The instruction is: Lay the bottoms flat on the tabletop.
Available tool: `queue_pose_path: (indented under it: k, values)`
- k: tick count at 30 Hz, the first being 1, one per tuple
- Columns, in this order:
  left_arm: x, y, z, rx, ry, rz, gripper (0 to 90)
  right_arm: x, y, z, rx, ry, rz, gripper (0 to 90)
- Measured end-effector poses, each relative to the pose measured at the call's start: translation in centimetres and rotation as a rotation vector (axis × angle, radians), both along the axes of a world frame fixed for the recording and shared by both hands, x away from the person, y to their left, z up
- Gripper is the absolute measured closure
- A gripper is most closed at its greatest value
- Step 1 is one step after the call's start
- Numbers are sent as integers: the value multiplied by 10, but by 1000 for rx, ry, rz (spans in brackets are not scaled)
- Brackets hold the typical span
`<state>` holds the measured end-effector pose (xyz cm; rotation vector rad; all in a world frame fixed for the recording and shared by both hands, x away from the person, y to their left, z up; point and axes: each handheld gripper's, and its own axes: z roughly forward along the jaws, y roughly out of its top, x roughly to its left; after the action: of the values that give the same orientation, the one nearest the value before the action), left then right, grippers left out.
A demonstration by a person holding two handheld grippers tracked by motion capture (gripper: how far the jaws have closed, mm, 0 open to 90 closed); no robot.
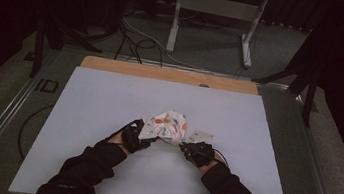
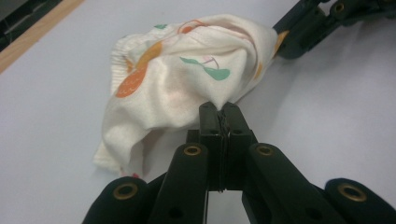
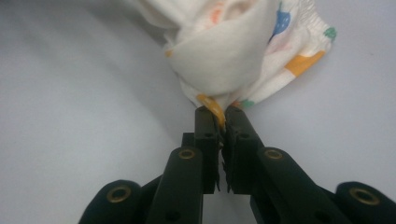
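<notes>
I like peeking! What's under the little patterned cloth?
Under the patterned cloth you can see the white board. Anything beneath its bunched middle is covered.

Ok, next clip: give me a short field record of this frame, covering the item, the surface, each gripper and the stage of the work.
item: small white garment with coloured prints, bunched up
surface: white board on the table, wooden strip along its far edge
left gripper: jaws closed on one edge of the garment
right gripper: jaws closed on the opposite edge, pinching an orange-printed fold
garment position: stretched between the two grippers, whether any part is off the board cannot be told
stage: both edges gripped, not yet spread or folded
</notes>
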<state>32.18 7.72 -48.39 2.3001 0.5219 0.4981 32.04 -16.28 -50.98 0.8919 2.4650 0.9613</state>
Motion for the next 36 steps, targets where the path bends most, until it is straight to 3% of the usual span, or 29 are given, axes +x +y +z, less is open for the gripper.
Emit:
queue_pose_path:
  k: [11, 25, 31, 36]
  values:
    - [-9, 32, 17, -12, -14, 40, 900, 0, -15, 19, 44, -34, -21, 851]
    - [-24, 69, 28, 18, -30, 80, 900, -9, -45, 41, 60, -81, -52, 850]
    - [-25, 87, 36, 24, -52, 123, 900, -8, -64, 50, 84, -100, -92, 851]
    - [-23, 98, 47, -7, -72, 157, 900, -8, -78, 64, 111, -135, -136, 850]
